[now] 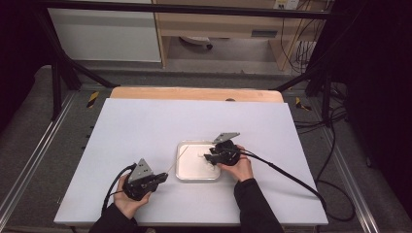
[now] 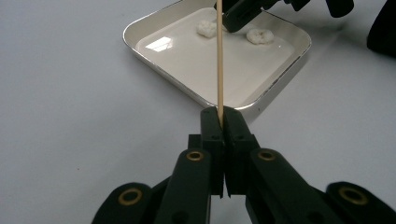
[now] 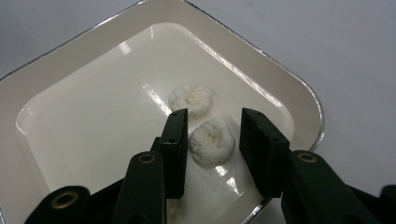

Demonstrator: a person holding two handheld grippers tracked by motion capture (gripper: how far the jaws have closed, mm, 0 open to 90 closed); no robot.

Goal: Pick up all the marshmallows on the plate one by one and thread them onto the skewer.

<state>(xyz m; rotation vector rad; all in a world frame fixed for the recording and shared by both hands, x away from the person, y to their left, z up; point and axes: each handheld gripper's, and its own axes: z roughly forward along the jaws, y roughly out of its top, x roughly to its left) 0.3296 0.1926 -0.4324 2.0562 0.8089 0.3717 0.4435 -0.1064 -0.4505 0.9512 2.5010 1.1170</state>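
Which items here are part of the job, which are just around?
In use:
- wooden skewer, clamped in left gripper
- white puff between right gripper jaws, small gap on one side
- second puff
- cream tray

Around:
- trailing cable
- wooden board

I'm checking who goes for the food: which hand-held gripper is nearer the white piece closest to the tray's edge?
Right. The right hand-held gripper straddles that white piece in the tray; the left hand-held gripper sits outside, clamping a skewer.

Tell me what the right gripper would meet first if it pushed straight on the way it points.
The right gripper straddles one white lump, so it would likely meet that first; a second lump lies just beyond in the tray. Depth is unclear.
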